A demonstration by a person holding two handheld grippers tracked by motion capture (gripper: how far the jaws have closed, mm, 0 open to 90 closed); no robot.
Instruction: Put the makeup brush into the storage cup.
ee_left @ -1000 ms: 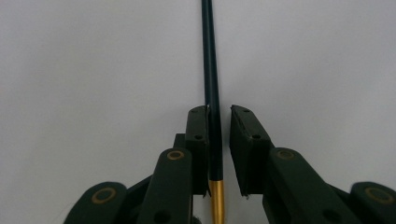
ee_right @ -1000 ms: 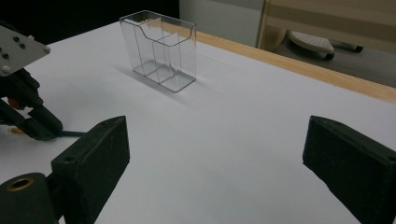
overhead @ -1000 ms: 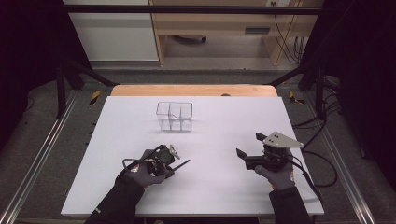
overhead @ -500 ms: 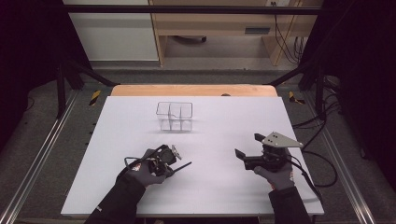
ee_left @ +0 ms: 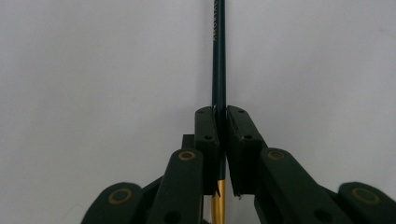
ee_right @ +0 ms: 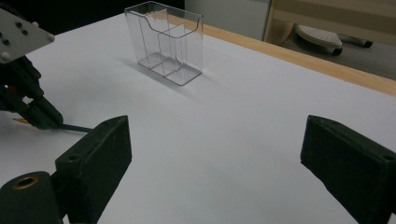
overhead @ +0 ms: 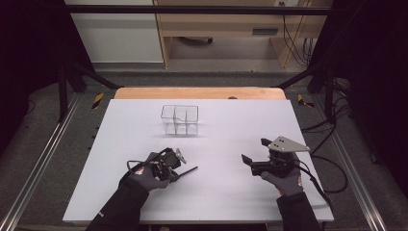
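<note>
At lower left of the high view, the left tool [overhead: 179,169] is gripping a slim dark-green pencil [ee_left: 218,70]; the right tool [ee_right: 215,154] is gaping, holding nothing, over the white counter [overhead: 226,130].

left gripper [overhead: 169,165]: jaws clamped tight (low, apparently near-level) | right gripper [overhead: 256,153]: jaws wide apart

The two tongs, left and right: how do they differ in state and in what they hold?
The left tongs are shut on the thin dark green pencil, while the right tongs stand wide open and hold nothing. The left tongs lie low, with the pencil along the white table; the right tongs point towards the clear plastic compartment holder. Both have black jaws.
</note>
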